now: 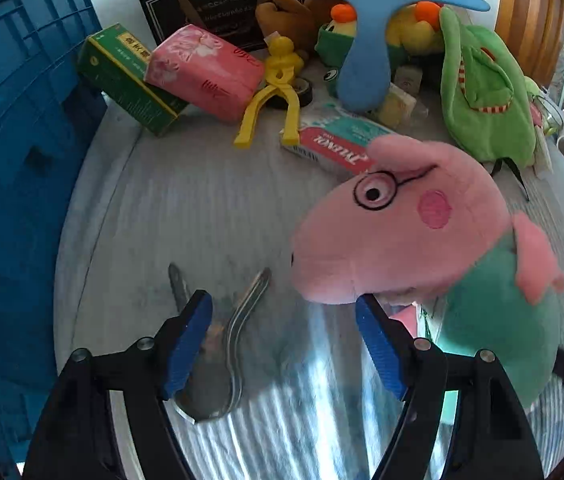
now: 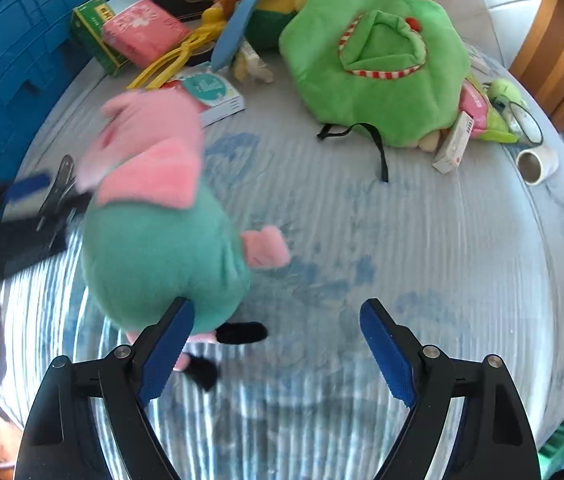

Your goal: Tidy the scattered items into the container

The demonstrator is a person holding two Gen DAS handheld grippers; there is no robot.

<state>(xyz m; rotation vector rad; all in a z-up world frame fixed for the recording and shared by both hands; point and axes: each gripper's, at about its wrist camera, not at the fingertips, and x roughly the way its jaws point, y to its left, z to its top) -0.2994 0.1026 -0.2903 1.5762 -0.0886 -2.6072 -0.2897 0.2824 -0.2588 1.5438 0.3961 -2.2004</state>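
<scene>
My left gripper open, empty; right gripper open, empty. Pig plush unheld. Judged next: grasp plush, carry to blue crate at nine o'clock.

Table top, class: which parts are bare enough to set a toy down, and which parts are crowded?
Bare: the wide stretch of table between the pig toy, the green plush bag and the tape roll; also a patch between the blue crate, the pink tissue pack and the spoon. Crowded: the far edge, piled with toys and boxes.
</scene>
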